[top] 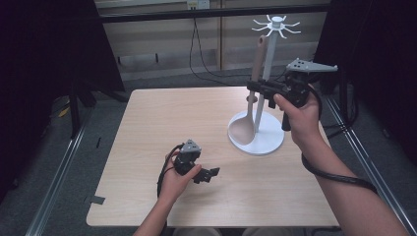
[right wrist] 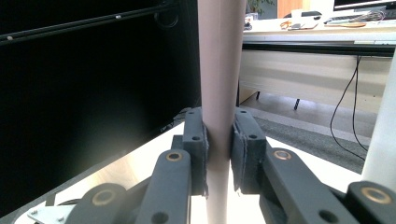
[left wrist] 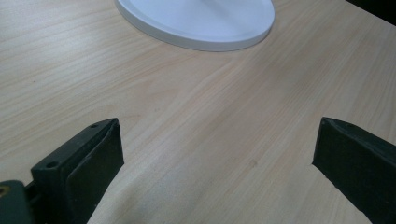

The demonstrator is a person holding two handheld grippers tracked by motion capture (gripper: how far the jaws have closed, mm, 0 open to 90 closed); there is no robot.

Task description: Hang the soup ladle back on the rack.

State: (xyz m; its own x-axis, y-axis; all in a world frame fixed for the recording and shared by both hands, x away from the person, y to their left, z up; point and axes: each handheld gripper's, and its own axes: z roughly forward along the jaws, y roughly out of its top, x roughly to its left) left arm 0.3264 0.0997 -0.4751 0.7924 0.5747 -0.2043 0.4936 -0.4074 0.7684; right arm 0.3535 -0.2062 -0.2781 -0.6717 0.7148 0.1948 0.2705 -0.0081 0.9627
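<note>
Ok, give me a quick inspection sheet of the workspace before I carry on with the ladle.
Surface: light wooden table, bare apart from the stand.
Job's things: beige ladle upright beside the white hook stand, bowl low over the stand's base.
Clutter: nothing seen.
Grippers: right gripper shut on the ladle's handle; left gripper open, low over the table, nothing between its jaws.
Cables: right gripper's cable loops under the forearm; black cables hang behind the table.
Surroundings: dark panels either side, grey floor.
</note>
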